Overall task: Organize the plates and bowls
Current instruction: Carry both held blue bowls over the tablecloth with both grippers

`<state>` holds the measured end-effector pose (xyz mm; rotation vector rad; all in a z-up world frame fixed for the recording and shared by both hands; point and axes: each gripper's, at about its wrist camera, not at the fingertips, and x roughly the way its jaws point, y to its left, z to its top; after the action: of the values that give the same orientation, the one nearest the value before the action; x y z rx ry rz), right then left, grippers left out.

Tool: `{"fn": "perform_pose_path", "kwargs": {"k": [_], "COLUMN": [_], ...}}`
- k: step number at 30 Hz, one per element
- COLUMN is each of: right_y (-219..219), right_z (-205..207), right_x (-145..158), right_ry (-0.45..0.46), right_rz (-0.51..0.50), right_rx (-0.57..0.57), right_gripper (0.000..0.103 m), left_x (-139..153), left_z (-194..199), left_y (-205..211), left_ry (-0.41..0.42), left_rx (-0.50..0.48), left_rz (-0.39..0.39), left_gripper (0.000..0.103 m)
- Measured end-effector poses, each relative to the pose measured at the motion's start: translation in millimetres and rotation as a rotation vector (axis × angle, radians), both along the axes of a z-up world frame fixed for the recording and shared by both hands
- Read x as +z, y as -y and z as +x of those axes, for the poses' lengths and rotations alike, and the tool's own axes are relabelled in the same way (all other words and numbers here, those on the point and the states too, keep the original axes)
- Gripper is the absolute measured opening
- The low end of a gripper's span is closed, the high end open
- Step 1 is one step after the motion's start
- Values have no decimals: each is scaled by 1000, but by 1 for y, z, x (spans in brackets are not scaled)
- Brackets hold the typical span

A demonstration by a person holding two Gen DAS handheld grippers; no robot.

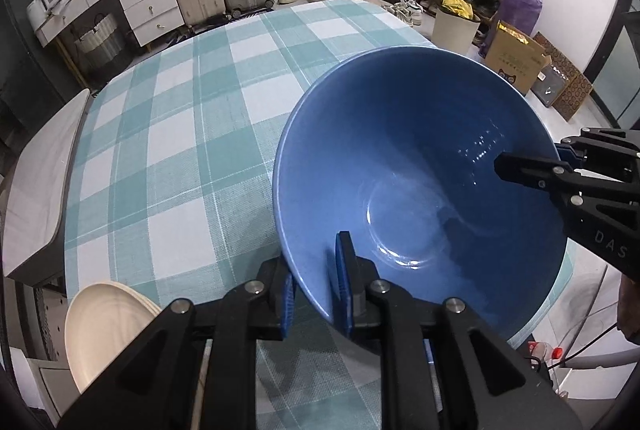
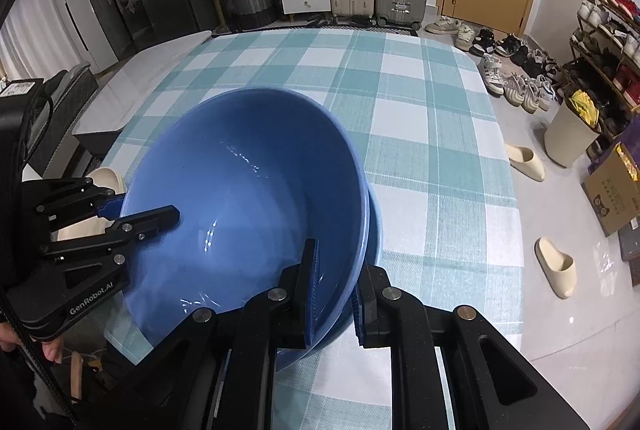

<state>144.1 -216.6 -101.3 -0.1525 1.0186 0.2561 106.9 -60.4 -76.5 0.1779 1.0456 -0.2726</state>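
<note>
Evidently mid-task: both grippers pinch the blue bowl (image 1: 420, 190) by opposite rim walls, left gripper (image 1: 316, 294) and right gripper (image 2: 336, 294), jaws closed on it above the near edge of the table (image 1: 180, 150). A second blue bowl (image 2: 374, 238) appears nested beneath. Cream plates (image 1: 104, 326) wait near left, off the cloth, unsorted.

Blue bowl (image 1: 420, 166), teal/white check tablecloth (image 1: 180, 134), cream plate (image 1: 104, 330), black tools w/ blue pads.
</note>
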Motion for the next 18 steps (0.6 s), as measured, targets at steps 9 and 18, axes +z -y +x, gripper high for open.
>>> {"fn": "perform_pose_path", "kwargs": {"k": [9,18], "right_y": [1,1], "right_z": [0,1], "right_x": [-6,-7], "right_ry": [0,-4], "right_rz": [-18,-25], "right_rx": [4,1], "right_gripper": [15,15], "left_x": [-5,-9], "left_z": [2,2], "left_y": [0,4], "left_ry": [-4,11], "left_rx": [2,-10], "left_rz": [-9,11], "left_gripper": [16,18]}}
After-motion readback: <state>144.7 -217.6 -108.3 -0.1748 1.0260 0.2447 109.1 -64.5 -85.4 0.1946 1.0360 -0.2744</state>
